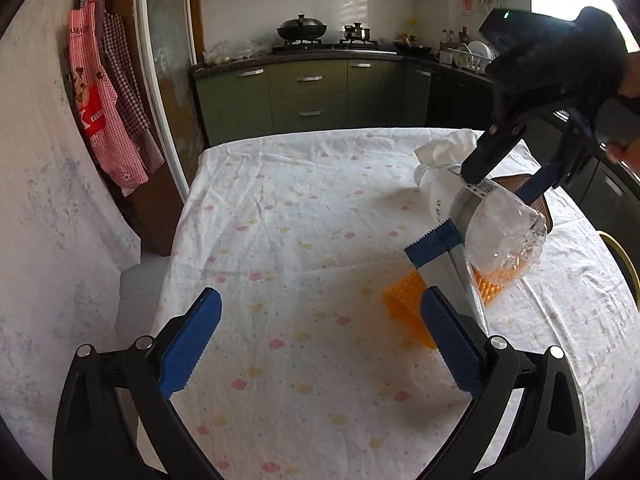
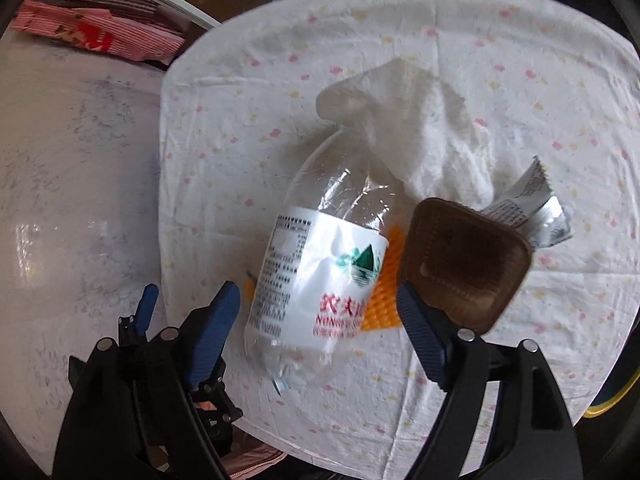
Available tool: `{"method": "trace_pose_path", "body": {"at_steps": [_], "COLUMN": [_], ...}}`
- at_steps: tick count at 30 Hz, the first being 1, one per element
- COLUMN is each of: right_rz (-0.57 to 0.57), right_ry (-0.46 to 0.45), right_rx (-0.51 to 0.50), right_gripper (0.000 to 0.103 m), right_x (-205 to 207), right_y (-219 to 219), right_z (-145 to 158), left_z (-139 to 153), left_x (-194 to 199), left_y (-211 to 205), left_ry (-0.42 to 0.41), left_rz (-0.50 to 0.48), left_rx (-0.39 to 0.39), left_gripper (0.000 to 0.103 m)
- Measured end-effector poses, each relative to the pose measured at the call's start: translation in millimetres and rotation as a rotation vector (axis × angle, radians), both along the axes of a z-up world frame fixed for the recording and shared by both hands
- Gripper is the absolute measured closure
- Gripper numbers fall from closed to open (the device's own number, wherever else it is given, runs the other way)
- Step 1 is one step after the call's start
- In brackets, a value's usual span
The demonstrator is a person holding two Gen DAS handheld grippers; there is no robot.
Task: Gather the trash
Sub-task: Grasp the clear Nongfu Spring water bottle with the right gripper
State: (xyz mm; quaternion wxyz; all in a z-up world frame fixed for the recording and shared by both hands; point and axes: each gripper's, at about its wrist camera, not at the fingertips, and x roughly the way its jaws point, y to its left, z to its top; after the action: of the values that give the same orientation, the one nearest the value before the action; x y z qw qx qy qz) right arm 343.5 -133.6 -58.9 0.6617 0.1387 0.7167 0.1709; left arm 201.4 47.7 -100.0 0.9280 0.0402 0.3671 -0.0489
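Holding my left claw (image 1: 320, 344) spread apart and empty, I am bracketing the crushed clear plastic bottle (image 2: 320, 264) with my right claw (image 2: 320, 320), contact unclear; only its camera is showing the silver printed wrapper (image 2: 528, 212).

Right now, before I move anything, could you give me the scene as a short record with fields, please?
surface: white flowered tablecloth
left gripper: open, empty, over the cloth
right gripper: open, fingers on either side of the plastic bottle
plastic bottle: clear, white label, on its side
other trash: crumpled tissue, brown tray, silver wrapper, orange mesh piece
orange mesh piece: partly hidden beneath the bottle
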Motion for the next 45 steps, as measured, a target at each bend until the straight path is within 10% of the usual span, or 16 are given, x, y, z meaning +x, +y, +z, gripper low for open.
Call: {"method": "trace_pose_path", "body": {"at_steps": [18,45], "right_rz": [0.037,0.162], "right_ry": [0.019,-0.150], "right_rx": [-0.065,0.023], "right_gripper": [0.035,0.042], "right_x": [12.1,-63.4], "right_y": [23.1,-6.2], "right_z": [-27.1,59.4], "left_z": [-0.6,-5.0], "left_x": [-3.0,-0.2], "left_y": [1.5,-2.1], "left_ry": [-0.007,0.002], "left_rz": [-0.025,-0.016], "left_rx": [-0.058,-0.039], "left_gripper": [0.005,0.005]}}
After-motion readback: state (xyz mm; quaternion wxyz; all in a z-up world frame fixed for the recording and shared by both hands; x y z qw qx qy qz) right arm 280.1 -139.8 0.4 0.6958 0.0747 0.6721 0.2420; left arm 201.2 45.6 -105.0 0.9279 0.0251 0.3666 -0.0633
